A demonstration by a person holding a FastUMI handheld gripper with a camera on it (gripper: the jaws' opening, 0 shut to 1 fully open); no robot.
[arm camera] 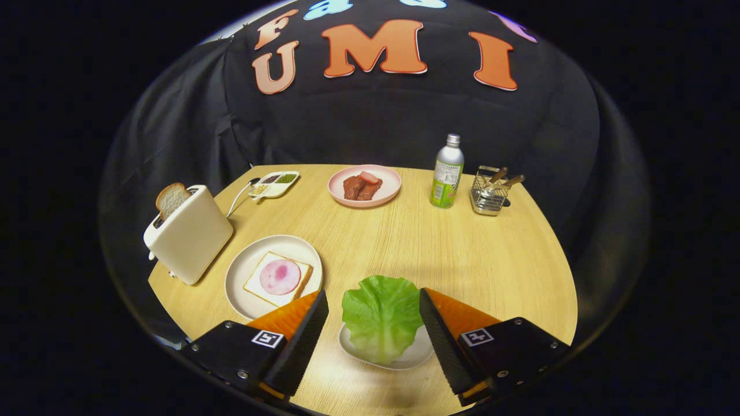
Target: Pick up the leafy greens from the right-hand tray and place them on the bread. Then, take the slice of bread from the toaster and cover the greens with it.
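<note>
A green lettuce leaf (381, 316) lies on a small white tray (413, 357) between my two fingers. My gripper (374, 301) is open, a finger standing on each side of the leaf with a gap to both. To the left, a white plate (243, 271) carries a slice of bread (305, 279) topped with a round pink slice of ham (280, 276). Further left, a cream toaster (192, 234) has a second bread slice (171, 199) sticking up out of its slot.
At the far side of the wooden table (462, 248) sit a pink plate of meat (365, 185), a green-and-white bottle (447, 172), a wire caddy with utensils (489, 191) and a small condiment dish with a spoon (274, 184).
</note>
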